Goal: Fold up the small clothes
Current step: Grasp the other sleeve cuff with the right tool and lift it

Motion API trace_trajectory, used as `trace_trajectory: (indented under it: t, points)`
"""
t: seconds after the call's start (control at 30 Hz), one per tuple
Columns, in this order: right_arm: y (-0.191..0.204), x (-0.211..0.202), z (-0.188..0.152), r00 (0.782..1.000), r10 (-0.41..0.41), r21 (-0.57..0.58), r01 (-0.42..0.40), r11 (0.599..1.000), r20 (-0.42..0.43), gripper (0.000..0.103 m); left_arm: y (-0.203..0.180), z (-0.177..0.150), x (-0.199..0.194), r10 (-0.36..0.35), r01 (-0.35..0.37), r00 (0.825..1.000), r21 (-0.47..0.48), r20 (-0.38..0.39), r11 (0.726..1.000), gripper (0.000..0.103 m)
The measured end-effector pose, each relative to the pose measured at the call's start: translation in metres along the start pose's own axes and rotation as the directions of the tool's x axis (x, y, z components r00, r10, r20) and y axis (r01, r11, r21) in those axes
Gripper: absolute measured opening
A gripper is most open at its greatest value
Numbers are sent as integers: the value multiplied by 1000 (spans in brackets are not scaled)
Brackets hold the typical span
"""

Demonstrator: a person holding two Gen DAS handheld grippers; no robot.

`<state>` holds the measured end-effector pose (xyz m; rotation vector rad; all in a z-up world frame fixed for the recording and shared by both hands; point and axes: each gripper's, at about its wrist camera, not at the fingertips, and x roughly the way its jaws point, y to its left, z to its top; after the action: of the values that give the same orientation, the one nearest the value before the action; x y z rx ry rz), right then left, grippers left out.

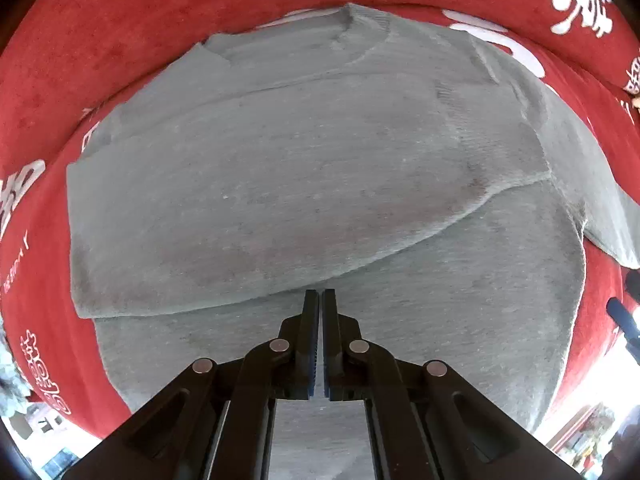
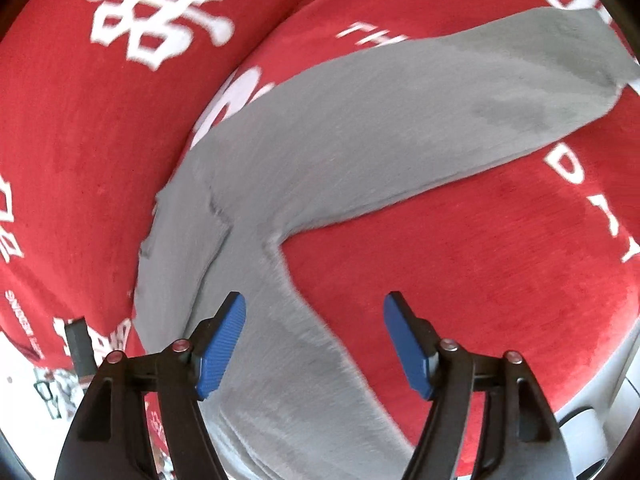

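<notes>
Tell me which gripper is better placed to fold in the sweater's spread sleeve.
Probably the right. The right gripper hangs open over the grey sweater beside its outstretched sleeve. The left gripper is shut over the already folded body.

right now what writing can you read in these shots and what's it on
"TH": white letters on the red cloth, cut off by the grey sweater.
"D T Y": white letters on the cloth's right side, uncertain.
Large white Chinese characters on the cloth: too blurred to read.
Small white print at the cloth's edge: unreadable.
Sweater: no text.
</notes>
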<state>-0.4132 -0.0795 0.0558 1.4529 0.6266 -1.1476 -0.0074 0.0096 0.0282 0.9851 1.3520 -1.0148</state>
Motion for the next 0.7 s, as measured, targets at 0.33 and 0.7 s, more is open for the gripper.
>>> trace_trajectory:
  t: [0.33,0.7]
  points:
    - [-70,-35,29,990,-2,204,-27,979,139,84,-50,16,-2,-42,42,999,49,2,998,2]
    - [-140,-41,54,972,-6,387,-87,918,233,85,-103,38,0,-89,85,995,62,54,994,103]
